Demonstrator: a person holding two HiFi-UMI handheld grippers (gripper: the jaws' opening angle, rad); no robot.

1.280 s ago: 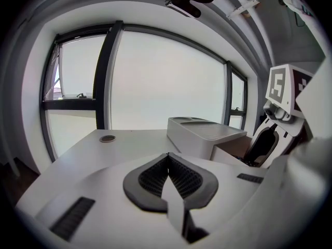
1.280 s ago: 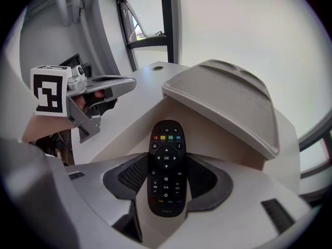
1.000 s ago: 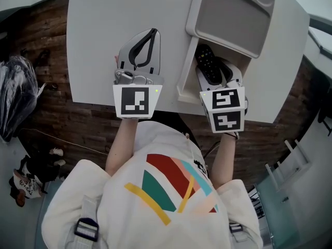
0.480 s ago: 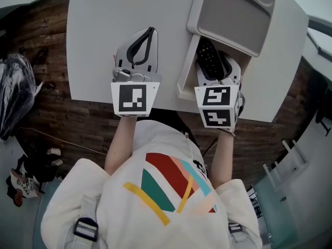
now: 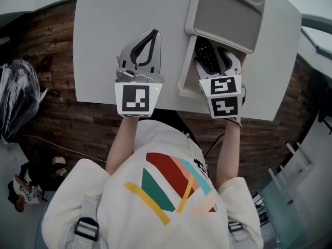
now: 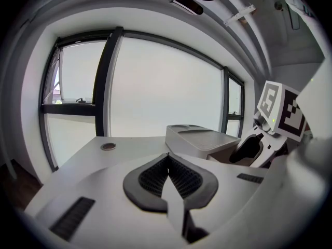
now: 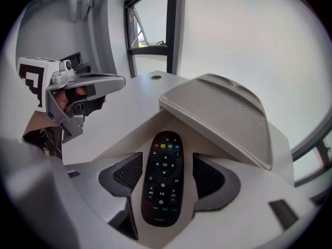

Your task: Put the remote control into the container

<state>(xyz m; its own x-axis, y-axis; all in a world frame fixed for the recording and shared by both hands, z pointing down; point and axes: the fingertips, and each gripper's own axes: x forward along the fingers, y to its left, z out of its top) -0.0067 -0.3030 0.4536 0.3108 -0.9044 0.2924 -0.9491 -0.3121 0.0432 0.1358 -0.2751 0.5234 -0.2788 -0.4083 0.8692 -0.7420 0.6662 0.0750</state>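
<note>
**benchguy:** So which step is this one sitting at? Is the remote control [image 7: 164, 183] actually going in?

**tinkerer_04:** Pretty much, it's the release. The right gripper [image 5: 217, 66] is pointing down into the open end of the container [image 5: 185, 77], just under the tray lid [image 5: 228, 17]. Its fingers [image 7: 210, 178] have just been opening. They're standing wide now, with the remote lying between them and a gap showing on each side, so nothing's pinching it. I'd say it's resting inside the container.

**benchguy:** And the other hand?

**tinkerer_04:** The left gripper [image 6: 167, 160] is hovering over the bare surface [image 5: 104, 35], fingers [image 6: 150, 178] pressed together and carrying nothing.

**benchguy:** Next move?

**tinkerer_04:** I'm guessing it's lifting the right one straight out, without clipping the remote or the lid's edge.
</note>
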